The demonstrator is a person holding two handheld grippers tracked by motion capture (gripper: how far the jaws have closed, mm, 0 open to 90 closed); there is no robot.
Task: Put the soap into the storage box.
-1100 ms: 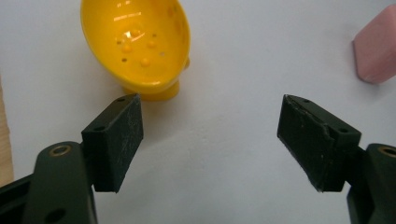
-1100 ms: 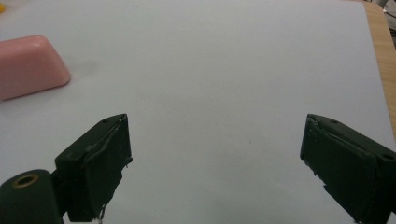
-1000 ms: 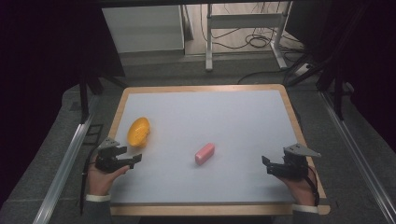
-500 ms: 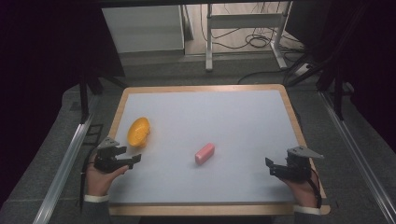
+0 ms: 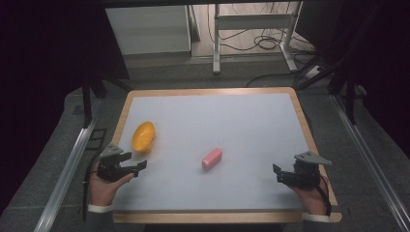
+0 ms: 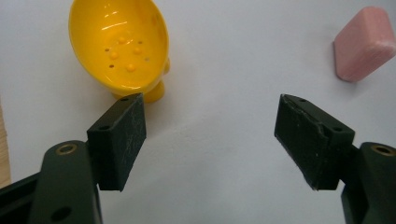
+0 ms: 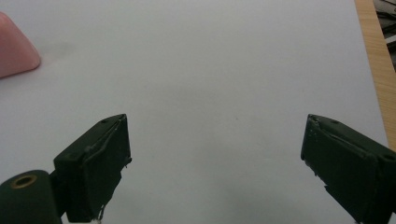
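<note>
Left tool [image 5: 138, 167] sits low over the near-left part of the tabletop [image 5: 251, 121], jaws spread wide and holding nothing; in the left gripper view the same tool [image 6: 210, 140] has bare white surface between its pads. Yellow dish [image 5: 143, 137] lies just beyond it, near the left edge; the left gripper view shows the dish [image 6: 119, 44] as an oval bowl with small holes in its floor, close above the left jaw and not touching it. Pink soap bar [image 5: 212, 158] lies flat near the middle of the tabletop, between the two tools and well apart from the dish; it appears at upper right in the left gripper view [image 6: 364, 44]. Right tool [image 5: 279, 175] rests at the near-right edge, jaws likewise released and empty [image 7: 215, 163], with a corner of the soap bar [image 7: 16, 46] at far left.
</note>
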